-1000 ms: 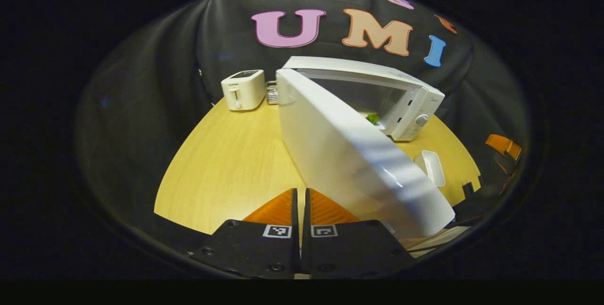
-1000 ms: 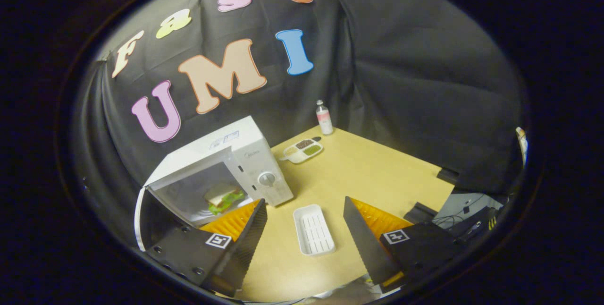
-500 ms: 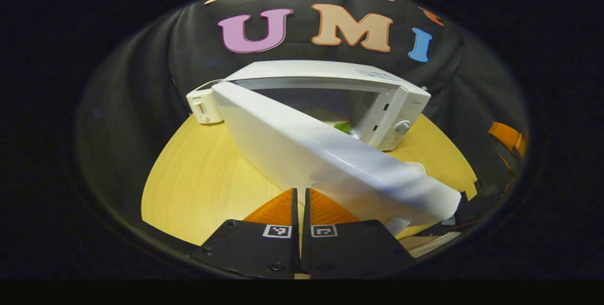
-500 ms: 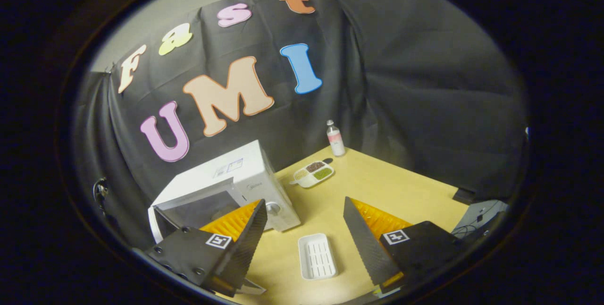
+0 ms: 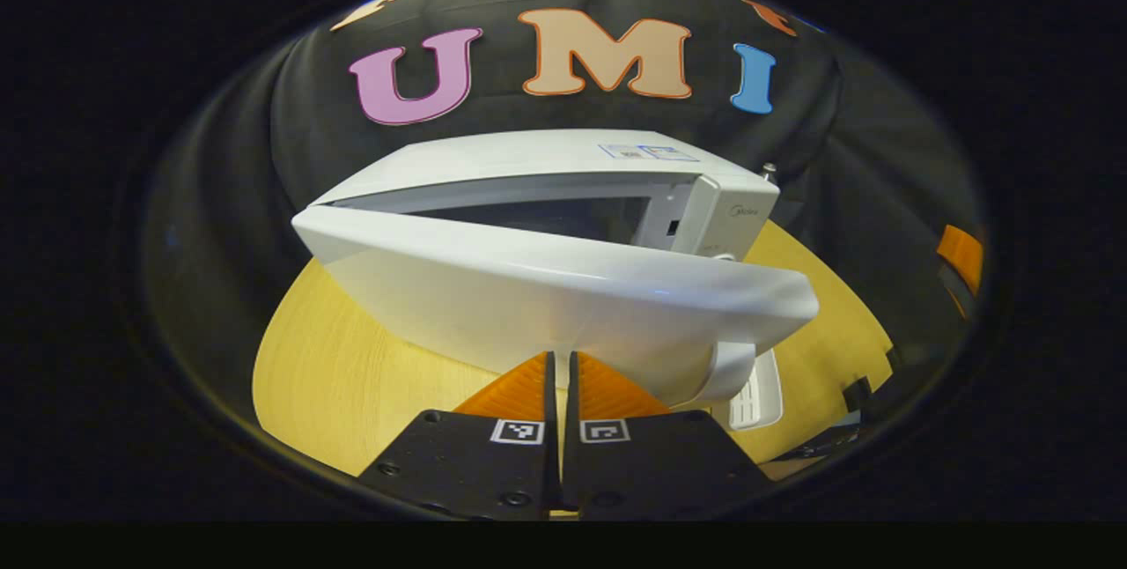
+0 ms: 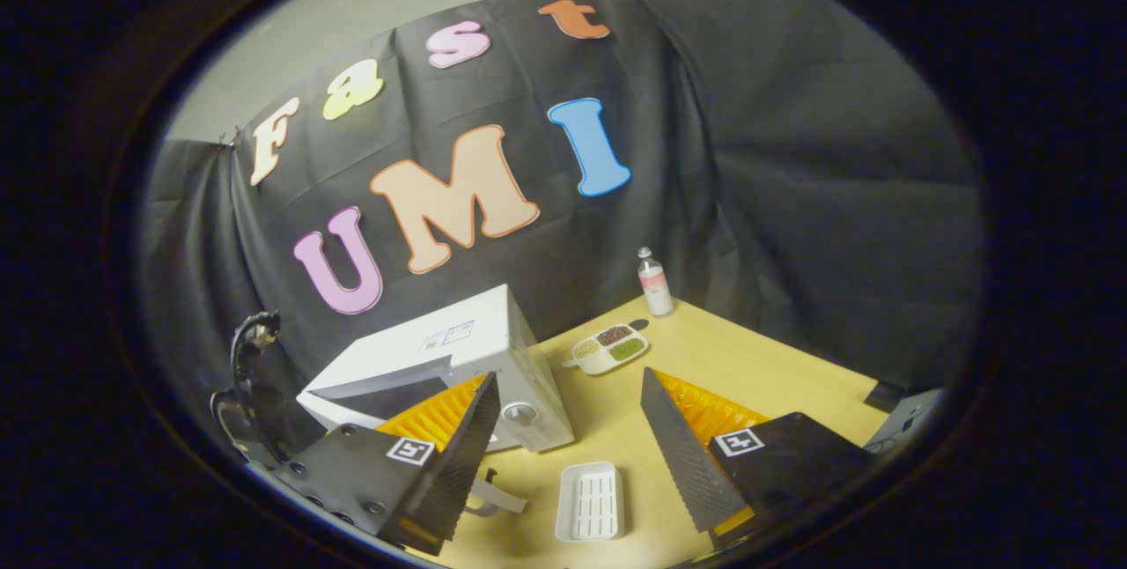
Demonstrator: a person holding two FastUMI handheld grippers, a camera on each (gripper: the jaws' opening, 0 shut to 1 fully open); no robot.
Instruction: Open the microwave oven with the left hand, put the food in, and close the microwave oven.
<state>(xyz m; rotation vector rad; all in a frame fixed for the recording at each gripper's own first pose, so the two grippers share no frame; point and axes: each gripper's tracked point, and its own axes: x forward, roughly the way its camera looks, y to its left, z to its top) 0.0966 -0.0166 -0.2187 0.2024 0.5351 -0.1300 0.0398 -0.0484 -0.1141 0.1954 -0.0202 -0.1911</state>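
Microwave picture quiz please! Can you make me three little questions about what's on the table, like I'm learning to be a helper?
1. True or false: the microwave door is shut all the way.
2. What lies on the table between the right gripper's two fingers in the right gripper view? A) a spoon B) an empty white tray C) a cup
3. Fill in: at the far table edge, beside the divided dish, stands a small ____.

Key
1. False. The door stands partly open from the microwave, with the left gripper, fingers together, just in front of it.
2. B, the white tray.
3. Bottle.
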